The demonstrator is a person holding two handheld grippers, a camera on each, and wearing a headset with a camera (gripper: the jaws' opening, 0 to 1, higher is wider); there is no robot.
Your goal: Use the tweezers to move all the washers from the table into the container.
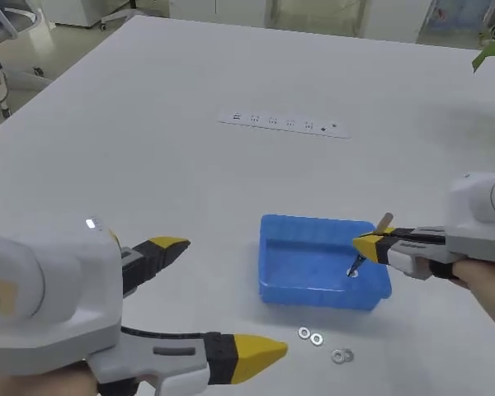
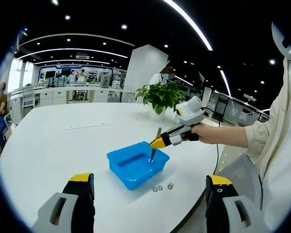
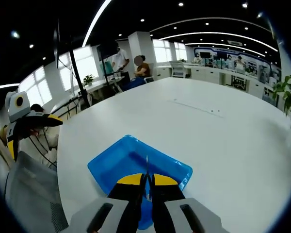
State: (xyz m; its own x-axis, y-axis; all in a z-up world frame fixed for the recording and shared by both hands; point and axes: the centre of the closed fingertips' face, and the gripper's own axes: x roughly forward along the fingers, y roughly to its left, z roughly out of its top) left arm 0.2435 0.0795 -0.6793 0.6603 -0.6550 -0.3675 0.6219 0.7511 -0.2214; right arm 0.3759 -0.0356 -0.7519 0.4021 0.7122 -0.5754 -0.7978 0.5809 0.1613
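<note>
right hand-held gripper (image 1: 365, 245) clamps tweezers (image 1: 355, 266) over blue container (image 1: 313, 223) | left hand-held gripper (image 1: 231, 297) jaws spread, empty | three washers (image 1: 316, 338) on bench (image 1: 231, 82) beside container, toward near edge

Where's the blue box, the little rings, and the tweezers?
blue box (image 1: 313, 295), head view, on its front wall.
rings (image 1: 304, 332), head view, on the leftmost ring.
tweezers (image 1: 354, 266), head view, on the thin lower tip.

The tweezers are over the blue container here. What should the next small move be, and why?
Probably loosen the right gripper slightly so the tweezers open over the container: their tips hang inside its walls, and washers lie on the table in front of it. Whether a washer is pinched is too small to tell.
</note>
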